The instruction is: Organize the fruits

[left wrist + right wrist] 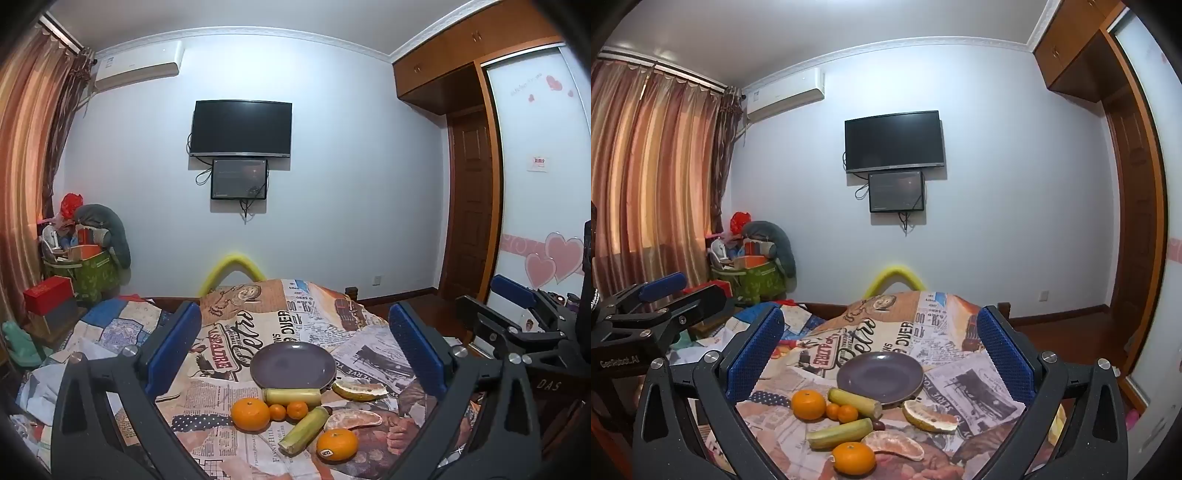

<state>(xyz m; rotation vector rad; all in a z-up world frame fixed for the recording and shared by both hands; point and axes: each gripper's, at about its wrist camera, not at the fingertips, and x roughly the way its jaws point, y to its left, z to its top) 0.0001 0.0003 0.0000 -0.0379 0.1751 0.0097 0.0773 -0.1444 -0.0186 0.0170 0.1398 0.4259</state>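
An empty dark purple plate sits on a newspaper-print cloth. In front of it lie a large orange, two small oranges, two short banana pieces, two pomelo wedges and a stickered orange. My left gripper is open and empty above the fruit. My right gripper is open and empty too. The right gripper also shows at the right edge of the left wrist view.
The cloth-covered table ends at a yellow foam arc. A green bin of clutter and a red box stand at the left. A wardrobe and door are at the right. A TV hangs on the wall.
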